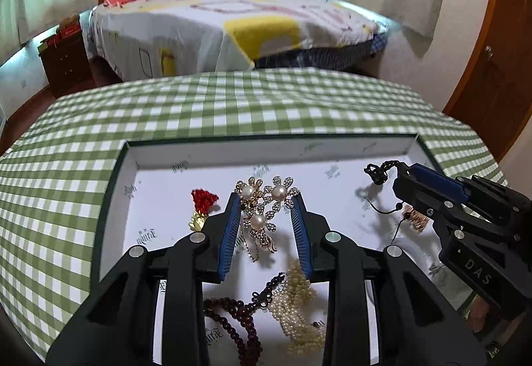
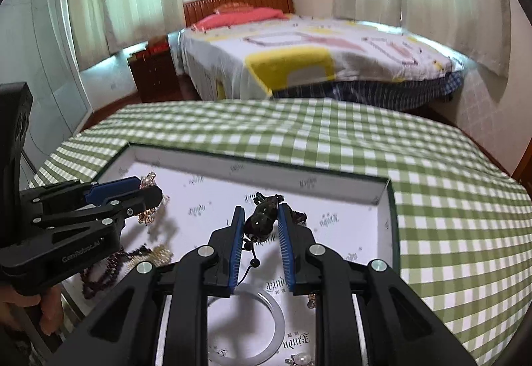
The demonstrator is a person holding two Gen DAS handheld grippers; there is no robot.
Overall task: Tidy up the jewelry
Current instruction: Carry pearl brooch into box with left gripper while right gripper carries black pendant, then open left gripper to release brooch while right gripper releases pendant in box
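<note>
While pinched, black bracelet [image 2: 262, 216] fills right hand-held gripper [image 2: 258, 216].

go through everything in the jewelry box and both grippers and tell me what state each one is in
left gripper: open, around the pearl flower brooch, not touching.
right gripper: closed on the black beaded bracelet, lifted.
red brooch: lying loose.
pearl strand: heaped.
dark red bead strand: piled.
white box: open.

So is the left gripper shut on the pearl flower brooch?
No, the left gripper is open, its blue pads either side of the pearl flower brooch without touching it.
</note>
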